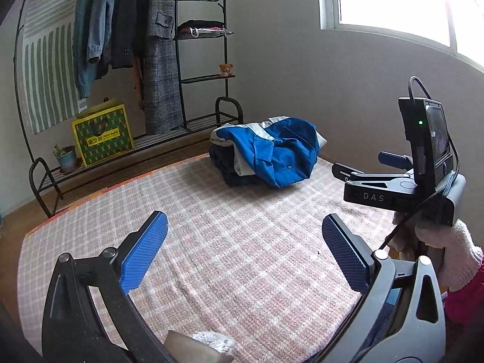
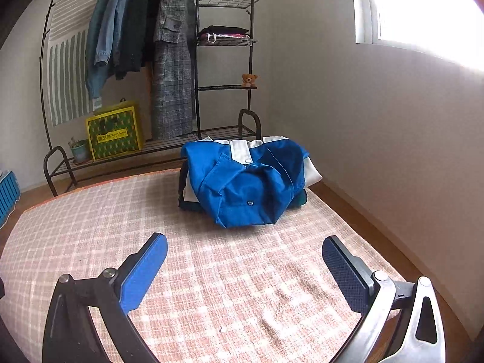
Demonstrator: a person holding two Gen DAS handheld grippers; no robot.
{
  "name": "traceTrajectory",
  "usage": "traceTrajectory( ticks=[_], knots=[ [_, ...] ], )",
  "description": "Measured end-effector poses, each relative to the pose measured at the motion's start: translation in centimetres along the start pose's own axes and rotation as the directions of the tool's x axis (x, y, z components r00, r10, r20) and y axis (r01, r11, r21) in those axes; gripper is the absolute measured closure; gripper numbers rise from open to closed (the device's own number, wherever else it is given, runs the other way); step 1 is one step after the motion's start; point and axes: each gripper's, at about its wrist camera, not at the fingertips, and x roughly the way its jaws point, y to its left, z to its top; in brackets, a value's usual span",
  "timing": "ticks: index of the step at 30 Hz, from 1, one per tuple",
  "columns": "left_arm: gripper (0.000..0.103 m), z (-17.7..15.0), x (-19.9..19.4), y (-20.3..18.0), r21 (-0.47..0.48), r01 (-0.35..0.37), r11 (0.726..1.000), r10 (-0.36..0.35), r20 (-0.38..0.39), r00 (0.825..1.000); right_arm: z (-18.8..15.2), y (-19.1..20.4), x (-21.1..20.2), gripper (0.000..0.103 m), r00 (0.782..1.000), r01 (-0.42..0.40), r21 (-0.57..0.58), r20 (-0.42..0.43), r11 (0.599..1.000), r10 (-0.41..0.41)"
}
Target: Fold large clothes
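Note:
A blue and white jacket (image 1: 272, 151) lies bunched on top of a stack of folded dark clothes (image 1: 225, 169) at the far side of the pink checked blanket (image 1: 230, 242). In the right wrist view the same blue jacket (image 2: 248, 184) sits ahead, beyond the fingertips. My left gripper (image 1: 245, 227) hangs open over bare blanket, nothing between its blue pads. My right gripper (image 2: 245, 251) is open too, over the checked blanket (image 2: 211, 287), short of the jacket. The right gripper's body (image 1: 402, 181) shows at the right of the left wrist view, held by a hand in a pink glove (image 1: 453, 251).
A black metal clothes rack (image 2: 224, 45) with hanging coats stands behind the blanket, with a yellow-green box (image 2: 116, 134) and a small potted plant (image 2: 79, 149) on its bottom shelf. A wall runs along the right, a bright window (image 2: 423, 9) above. Wooden floor borders the blanket.

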Motion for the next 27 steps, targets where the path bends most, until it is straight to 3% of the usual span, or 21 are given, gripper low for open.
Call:
traceTrajectory(
  ticks=[5,27],
  knots=[
    [0.0,-0.2,0.3,-0.5,-0.002,-0.001,1.0,0.001,-0.016,1.0,-0.4,-0.4,0.3,0.0,0.999,0.039,0.002,0.009,0.999,-0.039],
    [0.0,-0.5,-0.4,-0.9,0.018,-0.015,1.0,0.015,0.004,1.0,-0.2,-0.3,0.4,0.0,1.0,0.024,0.049,0.017,0.998,-0.025]
  ],
)
